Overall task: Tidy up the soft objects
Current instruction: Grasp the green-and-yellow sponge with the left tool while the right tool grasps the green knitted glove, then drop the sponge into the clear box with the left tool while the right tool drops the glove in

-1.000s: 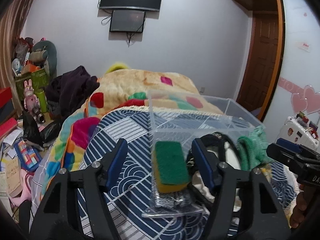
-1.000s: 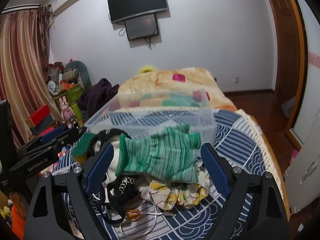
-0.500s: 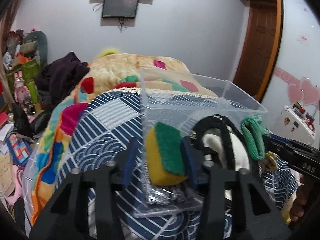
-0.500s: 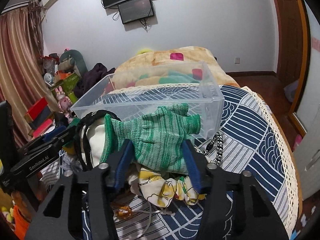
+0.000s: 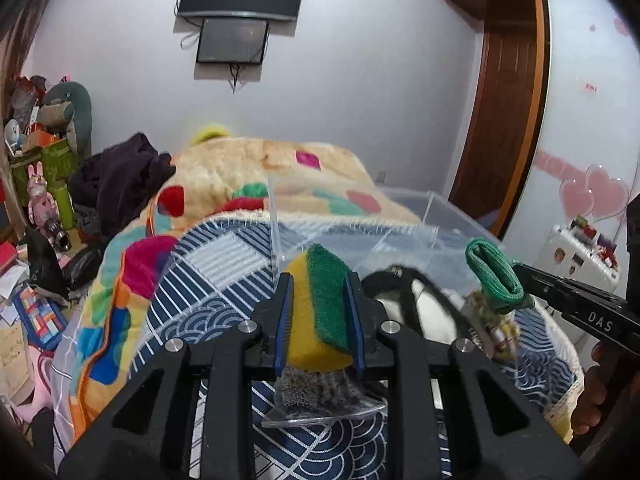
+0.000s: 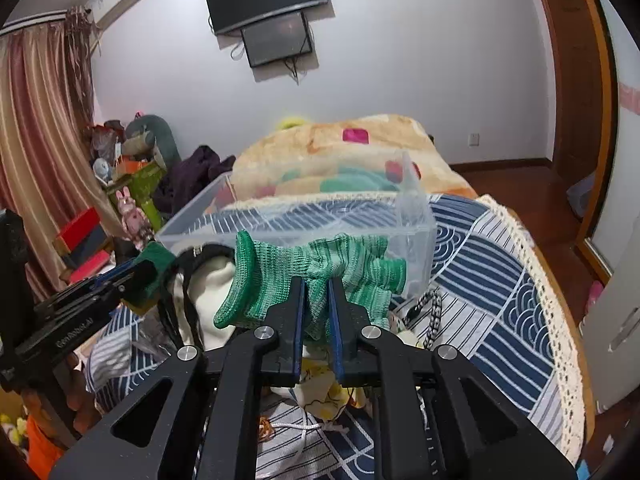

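My left gripper [image 5: 319,300] is shut on a yellow and green sponge [image 5: 316,304] and holds it lifted in front of the clear plastic box [image 5: 420,216]. A clear bag of steel wool [image 5: 320,394] lies below it. My right gripper [image 6: 317,300] is shut on a green knitted glove [image 6: 320,272], lifted just before the box [image 6: 416,216]. The glove also shows in the left wrist view [image 5: 494,276]. A pile of soft things remains on the bed: a white cloth with black strap [image 6: 208,292] and a yellow patterned cloth [image 6: 320,388].
The bed has a blue patterned cover [image 6: 500,280] and a colourful blanket [image 5: 248,176] behind the box. A black and white cord [image 6: 430,312] and white string [image 6: 296,436] lie near the pile. Cluttered shelves and toys [image 5: 44,184] stand at the left.
Both grippers closed, the left on the sponge and the right on the glove, and both lifted their objects off the pile toward the box.
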The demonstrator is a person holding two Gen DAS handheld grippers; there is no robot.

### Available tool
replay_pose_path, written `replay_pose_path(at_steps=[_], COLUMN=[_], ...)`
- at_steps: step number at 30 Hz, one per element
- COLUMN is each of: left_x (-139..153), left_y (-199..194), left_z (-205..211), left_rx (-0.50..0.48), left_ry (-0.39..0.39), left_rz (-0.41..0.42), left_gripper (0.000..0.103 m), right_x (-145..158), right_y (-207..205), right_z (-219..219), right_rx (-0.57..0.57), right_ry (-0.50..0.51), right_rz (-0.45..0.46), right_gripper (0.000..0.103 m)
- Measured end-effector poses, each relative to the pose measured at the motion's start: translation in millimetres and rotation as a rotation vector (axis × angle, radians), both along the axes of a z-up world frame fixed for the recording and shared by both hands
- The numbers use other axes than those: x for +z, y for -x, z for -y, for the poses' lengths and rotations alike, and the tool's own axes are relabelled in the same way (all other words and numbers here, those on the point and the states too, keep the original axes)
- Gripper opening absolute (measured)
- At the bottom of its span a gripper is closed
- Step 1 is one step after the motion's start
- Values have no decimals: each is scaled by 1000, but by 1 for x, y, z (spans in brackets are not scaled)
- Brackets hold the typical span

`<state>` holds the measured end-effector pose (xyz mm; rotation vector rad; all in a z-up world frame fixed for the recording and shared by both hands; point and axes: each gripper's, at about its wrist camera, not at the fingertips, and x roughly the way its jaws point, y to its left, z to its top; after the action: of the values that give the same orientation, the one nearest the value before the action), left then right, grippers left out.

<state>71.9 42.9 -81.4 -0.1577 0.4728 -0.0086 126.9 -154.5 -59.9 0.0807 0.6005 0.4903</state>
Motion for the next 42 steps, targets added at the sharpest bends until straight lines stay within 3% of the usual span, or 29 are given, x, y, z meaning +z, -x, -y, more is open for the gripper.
replay_pose_path(at_steps=[11, 20, 34, 42], left_x=[44, 60, 30, 11], left_y=[7, -29, -116, -146], left_z=[6, 3, -8, 8], left_rx=[-4, -16, -33, -67], left_ry=[-43, -50, 0, -76], left_rz=[108, 83, -135, -228], left_gripper=[25, 25, 25, 25], right_x=[53, 69, 36, 15], right_y=[10, -20, -69, -92], right_z=[4, -18, -34, -39], right_rx=[-22, -27, -31, -6], right_ry=[-45, 29, 110, 177], right_rz=[158, 195, 58, -55], right_gripper=[9, 9, 9, 9])
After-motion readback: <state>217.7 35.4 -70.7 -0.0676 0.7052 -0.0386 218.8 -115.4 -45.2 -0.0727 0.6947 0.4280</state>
